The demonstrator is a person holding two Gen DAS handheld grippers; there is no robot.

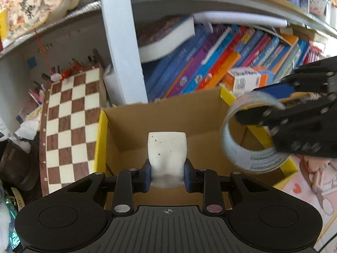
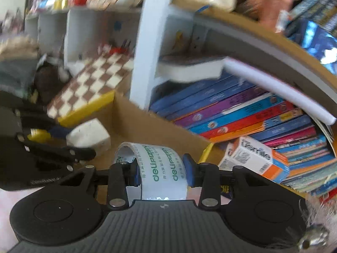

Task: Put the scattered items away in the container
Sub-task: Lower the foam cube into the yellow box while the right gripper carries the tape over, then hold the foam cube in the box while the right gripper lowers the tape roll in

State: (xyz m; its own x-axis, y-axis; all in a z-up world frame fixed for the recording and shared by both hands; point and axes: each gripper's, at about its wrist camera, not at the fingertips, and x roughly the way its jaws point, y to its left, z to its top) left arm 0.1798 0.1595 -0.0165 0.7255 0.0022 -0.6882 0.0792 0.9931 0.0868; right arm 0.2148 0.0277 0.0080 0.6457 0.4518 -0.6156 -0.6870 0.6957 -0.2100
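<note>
1. Your left gripper (image 1: 167, 174) is clamped on a white eraser block (image 1: 167, 154), its blue pads pressed to both sides, and holds it over the open cardboard box (image 1: 134, 126)
2. Your right gripper (image 2: 162, 171) pinches the wall of a clear tape roll (image 2: 162, 164) with green lettering, one finger inside the ring and one outside
3. In the left wrist view the tape roll sits above the box's right-hand yellow-edged rim
4. Behind the box stand a chessboard (image 1: 71, 124) and a shelf of leaning books (image 1: 210, 63)

Brown-and-cream chessboard (image 1: 69, 126) leaning beside a white shelf post (image 1: 122, 42), slanted colourful books (image 1: 200, 67) behind.
</note>
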